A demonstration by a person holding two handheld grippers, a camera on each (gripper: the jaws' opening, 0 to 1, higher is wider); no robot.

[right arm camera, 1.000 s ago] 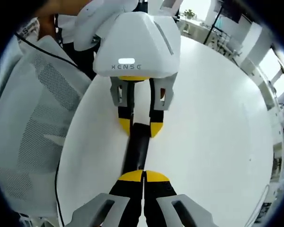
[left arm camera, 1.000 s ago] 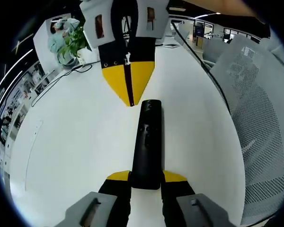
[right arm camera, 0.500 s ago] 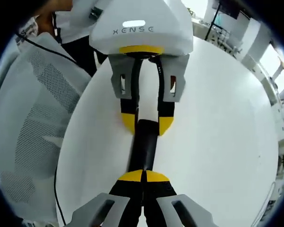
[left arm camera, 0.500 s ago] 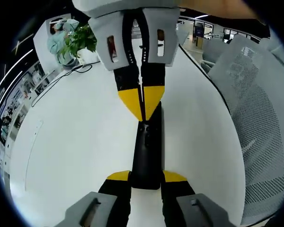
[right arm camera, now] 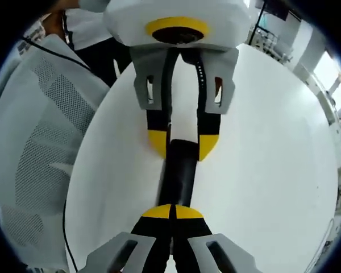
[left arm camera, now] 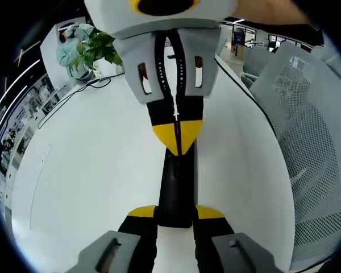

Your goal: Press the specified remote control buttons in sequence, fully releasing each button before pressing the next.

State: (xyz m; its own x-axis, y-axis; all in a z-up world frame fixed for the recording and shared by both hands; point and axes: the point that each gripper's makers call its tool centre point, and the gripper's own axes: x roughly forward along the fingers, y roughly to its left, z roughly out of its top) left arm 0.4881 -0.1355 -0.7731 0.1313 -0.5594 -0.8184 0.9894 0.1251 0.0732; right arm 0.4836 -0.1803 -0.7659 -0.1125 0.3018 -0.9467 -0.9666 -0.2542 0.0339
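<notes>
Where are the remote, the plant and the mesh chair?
remote (left arm camera: 176, 193), left gripper view, middle of its black body
plant (left arm camera: 96, 50), left gripper view, its green leaves
chair (left arm camera: 307, 131), left gripper view, its mesh back

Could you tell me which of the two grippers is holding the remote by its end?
The left gripper: its jaws straddle the black remote's near end, while the right gripper has jaws shut, tip on the remote's top.

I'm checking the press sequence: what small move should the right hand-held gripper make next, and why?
Probably lift straight off: the right hand-held gripper, jaws shut, has its tips on the remote, which the left hand-held gripper clamps on the table; each button needs releasing.
</notes>
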